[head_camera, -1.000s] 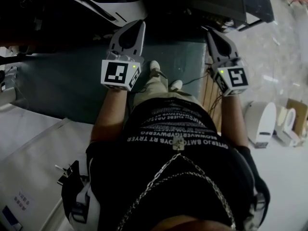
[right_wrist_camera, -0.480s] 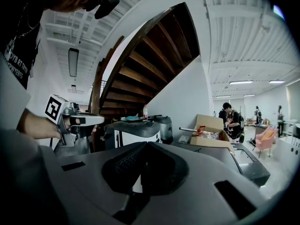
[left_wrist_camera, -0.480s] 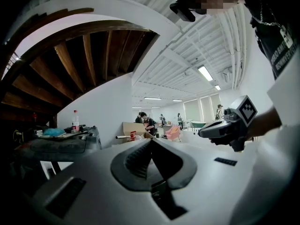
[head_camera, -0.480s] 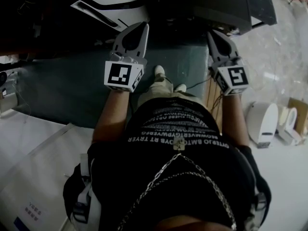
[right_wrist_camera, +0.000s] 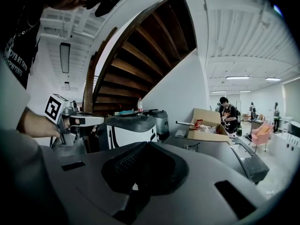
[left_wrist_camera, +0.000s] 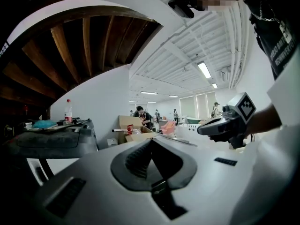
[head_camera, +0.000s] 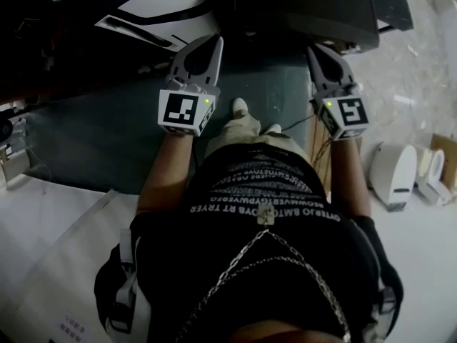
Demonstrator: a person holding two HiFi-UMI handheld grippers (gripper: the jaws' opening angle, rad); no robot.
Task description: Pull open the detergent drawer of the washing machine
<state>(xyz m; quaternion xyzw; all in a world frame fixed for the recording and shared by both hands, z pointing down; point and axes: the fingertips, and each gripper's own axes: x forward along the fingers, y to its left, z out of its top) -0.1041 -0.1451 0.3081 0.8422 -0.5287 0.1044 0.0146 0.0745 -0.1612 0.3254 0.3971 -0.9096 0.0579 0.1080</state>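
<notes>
Overhead, wooden staircase [right_wrist_camera: 140,50]; cardboard box [right_wrist_camera: 208,123] ahead; left tongs [head_camera: 211,43], right tongs [head_camera: 315,51] both closed, empty.

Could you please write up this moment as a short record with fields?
Left gripper: fingers together, nothing held, pointed forward
Right gripper: fingers together, nothing held, pointed forward
Contact: neither gripper touches anything
Ahead: white appliance with dark parts, likely the washing machine
Detergent drawer: cannot be made out
Floor below grippers: dark green mat
Background: wooden staircase, open cardboard box
</notes>
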